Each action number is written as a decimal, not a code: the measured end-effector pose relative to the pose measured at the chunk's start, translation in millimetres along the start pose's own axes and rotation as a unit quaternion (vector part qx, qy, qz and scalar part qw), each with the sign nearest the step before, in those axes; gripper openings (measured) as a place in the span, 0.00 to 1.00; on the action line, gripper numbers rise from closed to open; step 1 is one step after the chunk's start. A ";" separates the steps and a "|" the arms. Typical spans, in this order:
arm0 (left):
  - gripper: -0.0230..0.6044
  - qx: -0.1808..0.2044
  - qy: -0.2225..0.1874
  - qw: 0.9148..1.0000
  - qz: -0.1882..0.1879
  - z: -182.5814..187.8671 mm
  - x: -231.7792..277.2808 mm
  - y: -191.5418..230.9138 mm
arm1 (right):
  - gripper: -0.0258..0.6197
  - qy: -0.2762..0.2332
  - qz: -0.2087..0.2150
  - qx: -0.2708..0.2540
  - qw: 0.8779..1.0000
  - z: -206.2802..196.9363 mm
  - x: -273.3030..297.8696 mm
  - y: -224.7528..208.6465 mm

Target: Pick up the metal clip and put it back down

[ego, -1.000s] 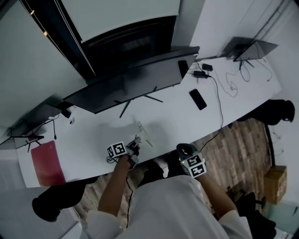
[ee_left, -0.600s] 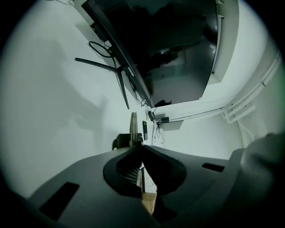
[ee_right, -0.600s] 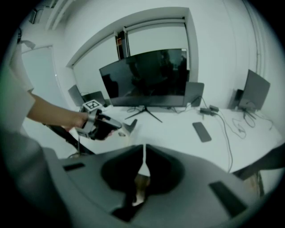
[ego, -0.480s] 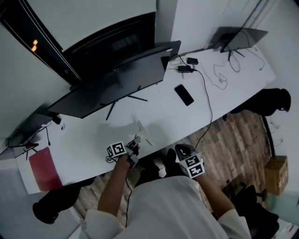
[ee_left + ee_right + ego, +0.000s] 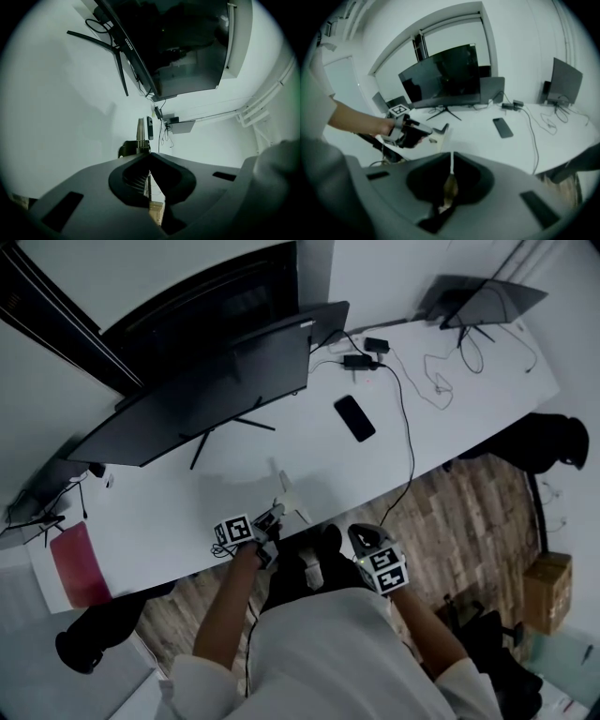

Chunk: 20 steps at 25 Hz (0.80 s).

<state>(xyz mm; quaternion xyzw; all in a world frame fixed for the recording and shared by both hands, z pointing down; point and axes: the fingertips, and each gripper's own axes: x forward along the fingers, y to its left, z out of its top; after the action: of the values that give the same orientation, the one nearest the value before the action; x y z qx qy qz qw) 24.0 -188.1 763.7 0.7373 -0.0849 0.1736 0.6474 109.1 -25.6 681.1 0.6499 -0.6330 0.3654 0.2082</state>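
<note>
Grey right gripper (image 5: pixel 451 155): held off the near edge of the white table (image 5: pixel 187 512), jaws closed to a slit with nothing between them. Left gripper (image 5: pixel 149 158): jaws pressed together on the near end of the pale metal clip (image 5: pixel 140 133) at the table's front. Only its own view shows that grip; the head view blurs it, and whether the clip is lifted or resting is unclear. Beyond: flat black phone (image 5: pixel 354 418) and wide dark monitor (image 5: pixel 216 390).

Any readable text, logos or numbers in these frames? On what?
Logo on the monitor bezel: too blurred to read for sure.
Left marker cube, right marker cube: square patterns, no letters.
Phone, metal clip: no print visible.
</note>
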 end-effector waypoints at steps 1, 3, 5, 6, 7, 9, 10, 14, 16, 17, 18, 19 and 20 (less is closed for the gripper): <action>0.10 0.001 0.001 1.000 0.000 -3.0 6.3 -0.6 | 0.10 0.003 0.002 0.001 1.000 -2.6 -0.1 -4.7; 0.10 -0.001 0.004 1.000 0.004 -9.3 17.8 -1.0 | 0.10 0.008 0.007 0.002 1.000 -8.0 0.0 -13.3; 0.10 0.000 0.007 1.000 0.009 -14.3 28.8 -0.5 | 0.10 0.014 0.013 0.002 1.000 -12.8 0.5 -20.6; 0.10 0.003 0.008 1.000 0.010 -16.0 34.4 -0.2 | 0.10 0.016 0.016 0.001 1.000 -14.8 0.9 -23.9; 0.10 0.006 0.010 1.000 0.011 -17.3 39.9 -0.1 | 0.10 0.019 0.019 0.000 1.000 -16.9 1.6 -27.0; 0.10 0.006 0.009 1.000 0.012 -19.0 50.5 0.7 | 0.10 0.026 0.025 -0.005 0.999 -21.6 3.4 -32.4; 0.10 0.006 0.008 1.000 0.012 -19.3 55.2 1.4 | 0.10 0.030 0.029 -0.008 0.999 -24.0 4.6 -34.5; 0.10 0.007 0.008 1.000 0.017 -20.7 70.9 4.5 | 0.10 0.040 0.042 -0.015 0.998 -28.2 9.9 -41.8; 0.10 0.007 0.011 1.000 0.023 -21.8 77.7 9.3 | 0.10 0.044 0.047 -0.017 0.998 -28.2 13.4 -45.3; 0.10 0.007 0.012 1.000 0.026 -22.2 80.7 12.7 | 0.10 0.045 0.049 -0.018 0.998 -28.2 15.4 -46.9; 0.10 0.007 0.012 0.999 0.029 -22.4 83.5 16.1 | 0.10 0.046 0.052 -0.019 0.997 -28.3 17.4 -48.5; 0.10 0.008 0.012 0.999 0.031 -22.3 86.1 19.4 | 0.10 0.048 0.054 -0.021 0.997 -28.3 19.3 -50.0; 0.10 0.010 0.011 0.999 0.033 -22.3 88.5 22.5 | 0.10 0.050 0.056 -0.022 0.997 -28.5 21.1 -51.5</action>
<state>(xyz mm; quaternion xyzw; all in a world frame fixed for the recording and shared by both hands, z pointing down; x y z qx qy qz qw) 94.8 -160.7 819.2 0.7384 -0.0998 0.2039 0.6350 151.8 -13.1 725.1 0.5894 -0.6653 0.3947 0.2330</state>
